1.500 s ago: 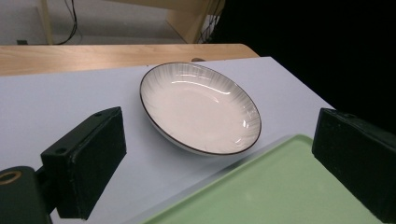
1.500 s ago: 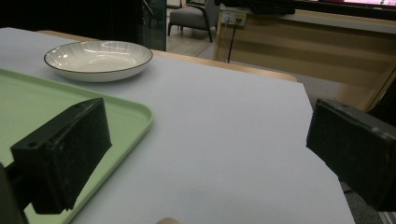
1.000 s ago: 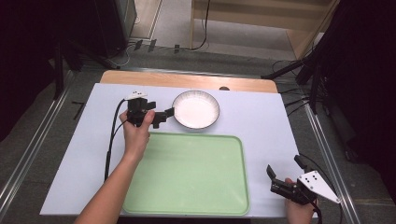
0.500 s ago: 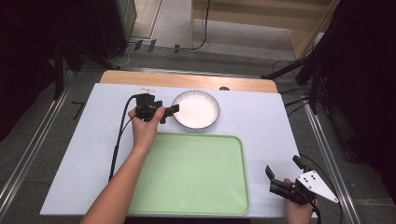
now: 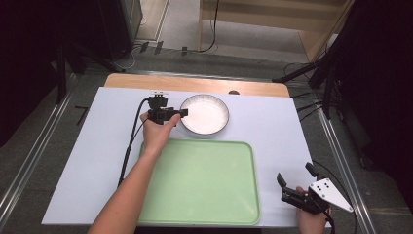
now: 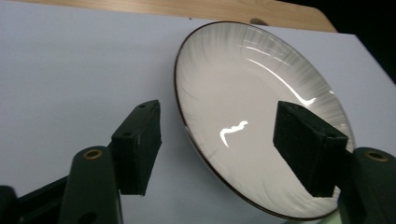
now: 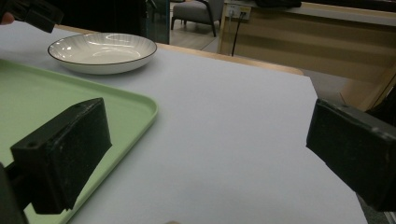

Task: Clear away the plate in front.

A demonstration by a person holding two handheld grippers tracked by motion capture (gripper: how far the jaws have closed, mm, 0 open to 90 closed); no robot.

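A white ribbed bowl-like plate [image 5: 207, 114] with a thin dark rim stands at the back middle of the white table cover. My left gripper [image 5: 179, 113] is at the plate's left edge. In the left gripper view the gripper [image 6: 219, 149] is open, and the plate's near rim [image 6: 261, 116] runs between its two jaws without touching either one. A light green tray [image 5: 199, 180] lies empty in front of the plate. My right gripper [image 5: 294, 174] hovers open off the tray's front right corner, with nothing between its jaws [image 7: 205, 154].
The left gripper's black cable [image 5: 130, 141] trails down the table's left half. A strip of wooden tabletop [image 5: 195, 83] shows behind the cover. In the right gripper view the plate [image 7: 102, 49] and the tray's corner [image 7: 140, 107] lie to the left.
My left gripper has moved right, from left of the plate to its rim, staying open. The right gripper has barely shifted.
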